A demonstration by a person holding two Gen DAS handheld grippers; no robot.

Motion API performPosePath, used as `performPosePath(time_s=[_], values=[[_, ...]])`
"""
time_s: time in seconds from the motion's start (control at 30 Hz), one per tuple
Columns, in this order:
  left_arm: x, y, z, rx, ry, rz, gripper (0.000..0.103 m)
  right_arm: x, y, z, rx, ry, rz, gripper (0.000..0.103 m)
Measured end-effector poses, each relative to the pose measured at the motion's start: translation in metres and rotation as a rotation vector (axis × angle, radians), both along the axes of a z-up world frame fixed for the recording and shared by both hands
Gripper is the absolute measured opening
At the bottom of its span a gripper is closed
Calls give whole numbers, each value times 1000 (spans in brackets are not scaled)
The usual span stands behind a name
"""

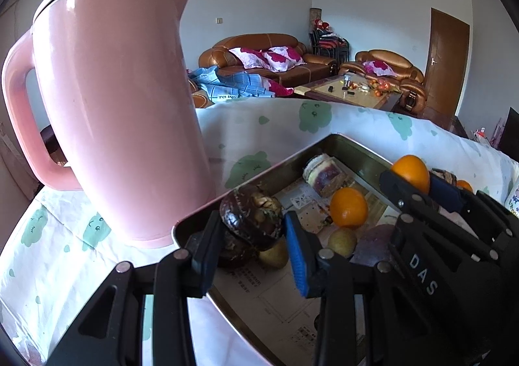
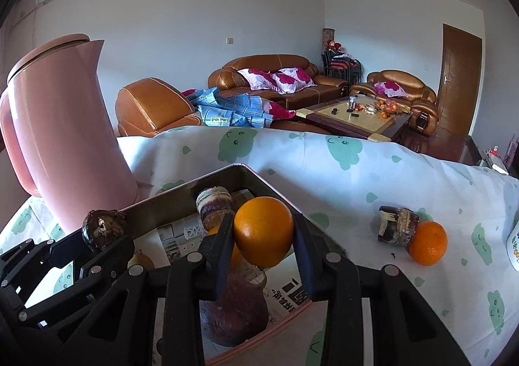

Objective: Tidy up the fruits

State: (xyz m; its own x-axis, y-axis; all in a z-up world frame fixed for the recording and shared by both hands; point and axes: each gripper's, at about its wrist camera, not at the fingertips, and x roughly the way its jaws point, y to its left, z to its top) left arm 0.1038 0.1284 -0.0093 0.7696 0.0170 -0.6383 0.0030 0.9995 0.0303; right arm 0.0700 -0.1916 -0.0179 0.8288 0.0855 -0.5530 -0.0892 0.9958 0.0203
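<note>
Now | left gripper (image 1: 251, 236) tilted down over tray (image 1: 353, 147), pinching dark fruit (image 1: 253, 220) | right gripper (image 2: 262, 246) tilted down, pinching orange (image 2: 263, 231) above tray | second orange (image 2: 427, 243) on cloth (image 2: 324, 171), 3 o'clock

The jug (image 1: 113, 100) at the left of the frame is pink all over. The cloth (image 2: 356, 171) is white with pale green blobs that have little faces. The tray (image 1: 353, 147) is shiny grey metal, lined with white printed paper. The held orange (image 2: 263, 231) is bright orange, and so is the orange on the cloth (image 2: 427, 243). The dark lump (image 1: 251, 215) is brown and black. The sofa (image 2: 275, 77) is brown, with pink-and-white flowery cushions (image 2: 275, 80).
</note>
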Motion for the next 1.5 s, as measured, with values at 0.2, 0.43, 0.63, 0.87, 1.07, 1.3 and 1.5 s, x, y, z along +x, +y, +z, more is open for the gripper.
performPosePath(time_s=[0.2, 0.43, 0.63, 0.87, 1.07, 1.3, 1.5], values=[[6, 2, -6, 12, 31, 18, 40, 7, 4, -5, -7, 33, 25, 38], [6, 3, -7, 4, 34, 17, 40, 10, 5, -12, -4, 76, 43, 38], [7, 4, -7, 1, 34, 16, 40, 14, 7, -16, 14, 104, 68, 38], [7, 4, -9, 3, 36, 14, 40, 12, 7, -16, 23, 107, 79, 40], [8, 2, -10, 24, 29, 21, 45, 12, 3, -17, 50, 120, 81, 42], [7, 8, -6, 44, 4, 58, 63, 12, -3, -17, 67, 118, 70, 45], [5, 7, -2, 68, -16, 66, 71, 12, -7, -14, 84, 127, 78, 46]])
